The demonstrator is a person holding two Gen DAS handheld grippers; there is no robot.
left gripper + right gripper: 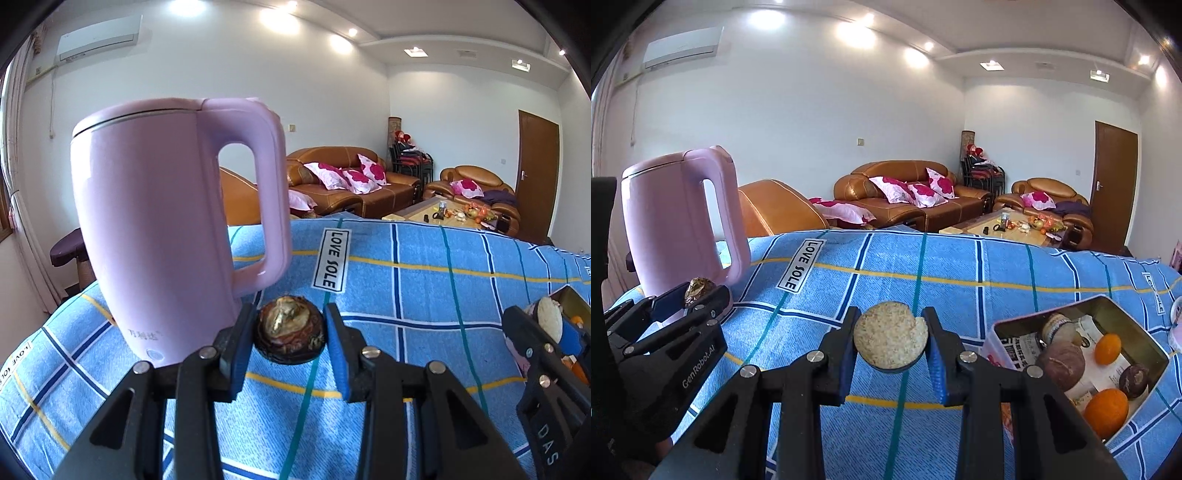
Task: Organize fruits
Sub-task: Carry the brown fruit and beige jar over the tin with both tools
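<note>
Fruit at far left: dark wrinkled fruit [290, 334] clamped between the blue pads of the left gripper [290, 341], just beside the base of the pink kettle [166, 229] on the blue checked cloth [406, 295]. Further right, pale round fruit [890, 339] pinched in the right gripper [891, 341], above the cloth. At far right, open tin [1123, 314] holding two oranges [1106, 411], a brown fruit [1065, 363], a small dark fruit [1134, 380] and some packets.

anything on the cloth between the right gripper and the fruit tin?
Nothing: in the right wrist view only bare checked cloth separates the right gripper, holding a round cake, from the tin.
</note>
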